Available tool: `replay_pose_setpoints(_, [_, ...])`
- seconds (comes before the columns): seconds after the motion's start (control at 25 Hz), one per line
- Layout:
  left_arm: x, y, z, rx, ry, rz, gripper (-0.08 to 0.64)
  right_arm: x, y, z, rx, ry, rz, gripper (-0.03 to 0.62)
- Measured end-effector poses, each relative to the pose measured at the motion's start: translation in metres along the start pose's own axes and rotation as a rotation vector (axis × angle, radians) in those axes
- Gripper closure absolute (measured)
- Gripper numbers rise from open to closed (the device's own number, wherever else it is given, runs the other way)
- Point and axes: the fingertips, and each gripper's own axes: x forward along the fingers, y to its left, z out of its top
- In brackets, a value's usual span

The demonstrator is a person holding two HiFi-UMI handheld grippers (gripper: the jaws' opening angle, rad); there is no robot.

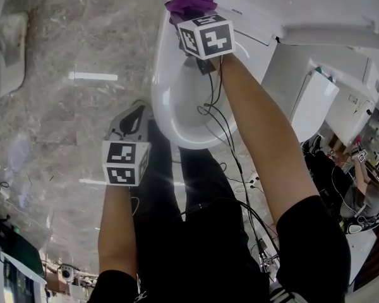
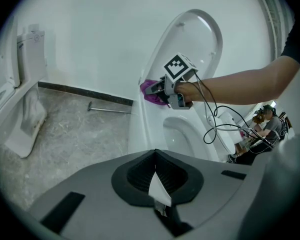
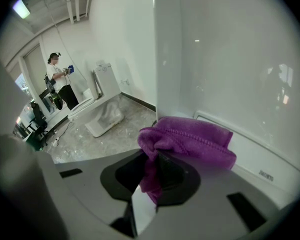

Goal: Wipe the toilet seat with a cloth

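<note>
A white toilet point(image 1: 170, 115) stands with its lid point(image 2: 196, 40) raised. A purple cloth point(image 1: 191, 4) lies bunched at the back of the rim point(image 2: 146, 118), beside the hinge. My right gripper point(image 1: 188, 16) is shut on the purple cloth point(image 3: 192, 140), which spills out past the right gripper point(image 3: 152, 180) and touches the white surface below the lid point(image 3: 230, 59). In the left gripper view the right gripper point(image 2: 159, 91) holds the cloth point(image 2: 151, 94) at the bowl's far left edge. My left gripper point(image 1: 137, 112) hangs shut and empty over the floor, left of the bowl; the left gripper point(image 2: 158, 193) points at the toilet.
Another toilet point(image 2: 21, 101) stands at the left on the marble floor, and a metal bar point(image 2: 109, 109) lies by the wall. Black cables point(image 1: 222, 128) trail from the right gripper over the bowl. White fixtures point(image 1: 316, 100) crowd the right. A person point(image 3: 57, 79) stands far off.
</note>
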Motion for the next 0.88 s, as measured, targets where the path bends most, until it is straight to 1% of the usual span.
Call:
replay_pose_setpoints(0.24, [-0.006, -0.003, -0.013, -0.002, -0.002, 0.009, 0.554, -0.004, 0.031, -0.011, -0.026, -0.009, 0.048, 0.528])
replay_pose_setpoints(0.44, [-0.006, -0.010, -0.016, -0.013, -0.004, 0.023, 0.554, -0.010, 0.058, -0.029, -0.063, 0.015, 0.107, 0.528])
replay_pose_setpoints(0.64, [-0.011, -0.015, -0.014, -0.010, -0.023, 0.031, 0.554, -0.021, 0.078, -0.050, -0.014, 0.015, 0.151, 0.528])
replay_pose_setpoints(0.88, [-0.016, -0.014, -0.015, -0.053, -0.039, 0.051, 0.554, -0.035, 0.103, -0.078, 0.015, 0.042, 0.205, 0.528])
